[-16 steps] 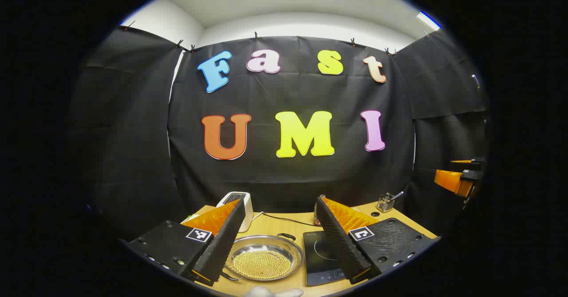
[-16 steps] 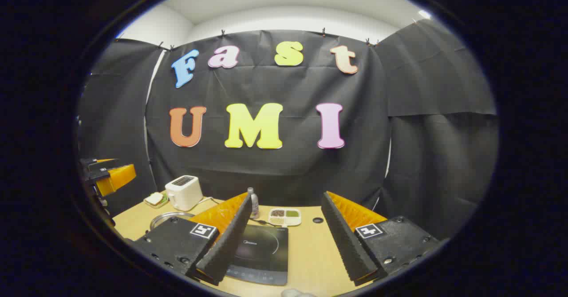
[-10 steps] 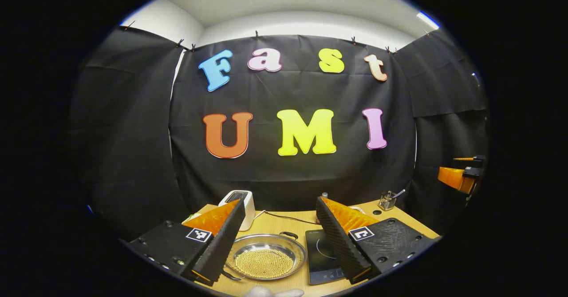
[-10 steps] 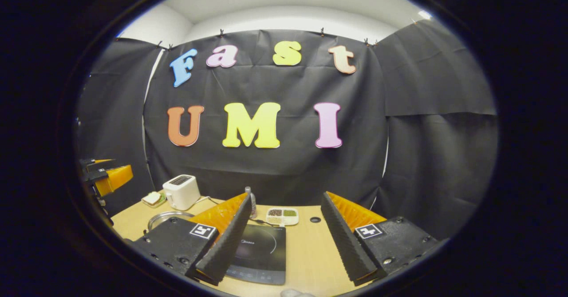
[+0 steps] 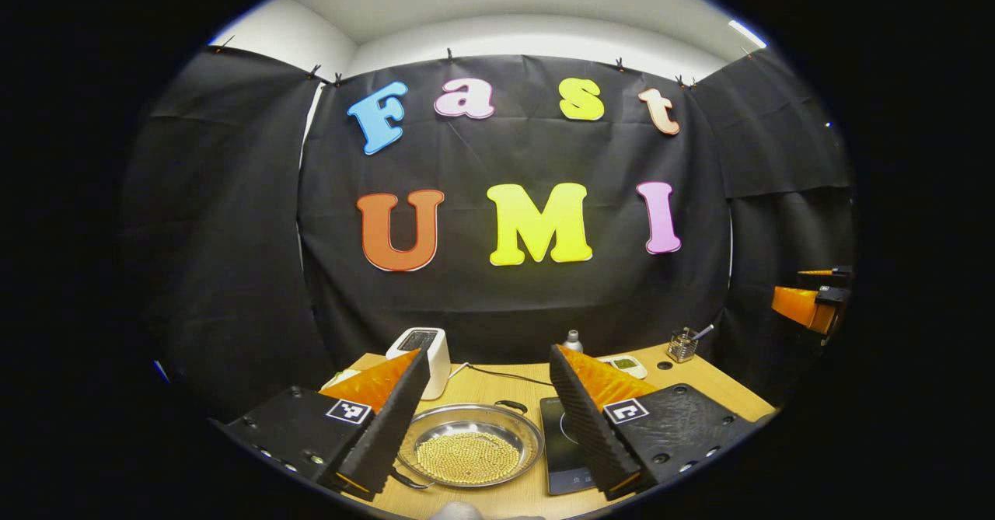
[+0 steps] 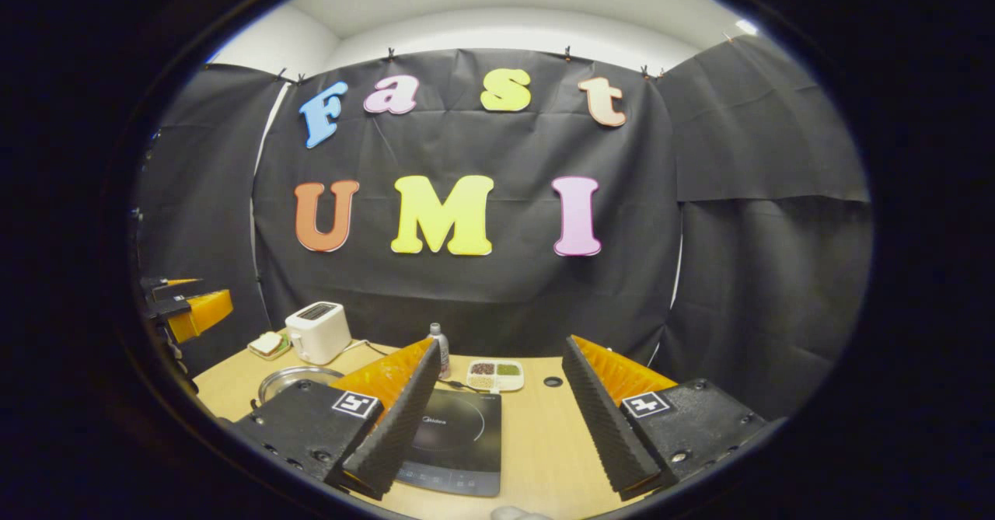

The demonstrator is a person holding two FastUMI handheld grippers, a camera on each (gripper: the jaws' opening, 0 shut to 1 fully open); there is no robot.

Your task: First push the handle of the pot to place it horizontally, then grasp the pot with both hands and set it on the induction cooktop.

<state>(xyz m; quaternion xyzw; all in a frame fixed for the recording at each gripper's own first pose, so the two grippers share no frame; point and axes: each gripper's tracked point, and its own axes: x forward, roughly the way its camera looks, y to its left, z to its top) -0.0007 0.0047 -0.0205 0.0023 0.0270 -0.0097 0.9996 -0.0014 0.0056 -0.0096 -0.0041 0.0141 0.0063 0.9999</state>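
A shallow steel pot (image 5: pixel 466 446) holding small golden beads sits on the wooden table (image 5: pixel 497 388), straight ahead between my left gripper's fingers. One dark handle (image 5: pixel 509 406) is on its far rim and the other (image 5: pixel 406 479) on its near-left rim. The black induction cooktop (image 5: pixel 561 446) lies just right of the pot. My left gripper (image 5: pixel 488 353) is open and above the table, touching nothing. My right gripper (image 6: pixel 501 343) is also open, hovering over the cooktop (image 6: pixel 455 438), with the pot (image 6: pixel 299 380) to its left. Each gripper sees the other at the edge: the right gripper (image 5: pixel 808 302) and the left gripper (image 6: pixel 186 306).
A white toaster (image 6: pixel 317 332) and a small plate with a sandwich (image 6: pixel 270 343) stand at the back left. A bottle (image 6: pixel 440 349), a divided dish (image 6: pixel 496 375) and a cable (image 5: pixel 505 380) lie behind the cooktop. A cup of utensils (image 5: pixel 682 345) stands at the back right.
Both views have tipped slightly downward, so more of the table shows. The pot and cooktop have not moved, and both grippers stay open.
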